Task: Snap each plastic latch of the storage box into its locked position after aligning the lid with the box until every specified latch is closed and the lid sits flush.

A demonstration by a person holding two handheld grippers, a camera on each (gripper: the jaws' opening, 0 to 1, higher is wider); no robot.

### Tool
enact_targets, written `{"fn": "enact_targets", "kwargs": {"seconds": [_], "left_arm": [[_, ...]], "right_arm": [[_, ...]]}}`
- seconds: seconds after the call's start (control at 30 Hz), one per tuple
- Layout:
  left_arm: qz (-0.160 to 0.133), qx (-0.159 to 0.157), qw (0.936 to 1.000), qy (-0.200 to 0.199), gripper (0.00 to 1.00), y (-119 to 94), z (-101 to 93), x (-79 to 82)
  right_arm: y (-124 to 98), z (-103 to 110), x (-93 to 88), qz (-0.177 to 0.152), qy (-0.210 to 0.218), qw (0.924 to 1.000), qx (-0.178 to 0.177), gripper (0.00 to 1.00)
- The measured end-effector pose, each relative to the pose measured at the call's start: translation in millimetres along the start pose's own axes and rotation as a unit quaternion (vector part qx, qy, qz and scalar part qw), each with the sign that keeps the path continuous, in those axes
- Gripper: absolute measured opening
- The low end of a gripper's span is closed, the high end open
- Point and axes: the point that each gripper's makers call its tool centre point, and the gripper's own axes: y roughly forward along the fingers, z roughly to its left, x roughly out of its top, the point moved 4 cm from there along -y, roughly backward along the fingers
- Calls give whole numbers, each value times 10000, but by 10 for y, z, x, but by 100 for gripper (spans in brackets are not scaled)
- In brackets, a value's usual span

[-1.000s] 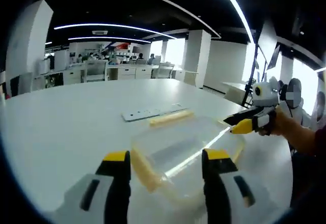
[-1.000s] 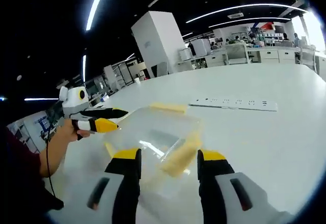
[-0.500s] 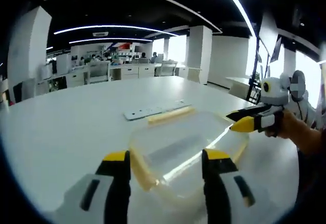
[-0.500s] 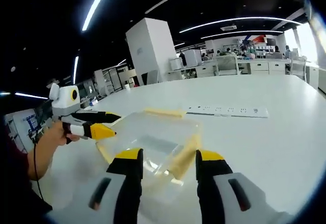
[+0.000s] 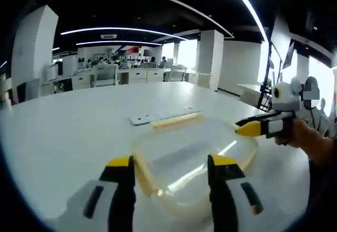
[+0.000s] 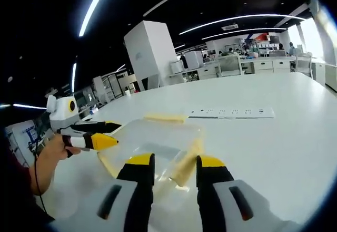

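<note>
1. The storage box (image 5: 192,166) sits on the white desk (image 5: 63,132), a clear container with its lid (image 5: 184,153) resting on top and pale yellow latches along the edges. In the left gripper view it lies just ahead of the jaws, between the two grippers.

2. The left gripper (image 5: 171,163) hovers at one short end of the box with its jaws spread apart and nothing between them. The near yellow latch (image 5: 143,175) lies just beyond its left jaw, which suggests the gripper is lined up to press that latch down.

3. The right gripper (image 6: 174,163) faces the opposite end, jaws parted with a narrower gap, holding nothing. A yellow latch (image 6: 185,163) shows in the gap ahead of it, likely its target.

4. Each gripper shows in the other's view: the right gripper (image 5: 253,128) comes in from the right, held in a person's hand (image 5: 297,134), its jaws apart.

5. A far latch (image 5: 176,120) lies along the long side, near a white power strip (image 5: 160,115) behind the box.

6. Whether any latch is locked, I cannot tell; the approach from both ends looks meant to steady the box during pressing.
</note>
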Motion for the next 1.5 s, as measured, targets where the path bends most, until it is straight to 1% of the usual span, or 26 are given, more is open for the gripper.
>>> {"fn": "enact_targets", "kwargs": {"seconds": [0.13,0.4,0.5,0.57,0.77,0.87,1.0,1.13,1.23,1.33,1.4,1.47,1.5], "left_arm": [[3,-7,10000,-5,55,11,3,6],[-5,-55,10000,8,58,24,-7,6],[-2,-81,10000,23,59,27,-18,3],[-21,-103,9999,36,60,26,-27,-1],[-59,-144,9999,40,61,24,-29,-6],[-45,-171,9998,68,61,19,-14,-1],[39,-141,9999,76,55,17,45,23],[20,-153,9998,94,54,5,58,17],[30,-158,9998,115,54,-1,54,16],[28,-159,9998,138,54,-2,51,17],[28,-158,9998,143,54,-3,49,18],[33,-158,9998,146,54,-3,49,19],[31,-159,9998,141,54,-3,48,19]], "right_arm": [[4,-18,15,56,28,10000,-49,26],[4,-15,14,71,-5,10000,-42,24],[6,-21,15,33,50,10000,-69,23],[4,-32,14,7,172,9998,-45,23],[5,-47,20,6,248,9997,-12,21],[4,-50,24,-5,220,9998,-2,23],[-24,-70,24,-93,136,9998,130,26],[-22,-46,36,-133,-70,9998,107,27],[-21,-69,34,-129,-116,9998,75,32],[-39,-85,20,-165,-51,9998,75,34],[-42,-69,4,-170,85,9997,147,34],[-32,-29,-23,-148,307,9990,300,34],[-31,-32,-28,-159,349,9988,304,34]]}}
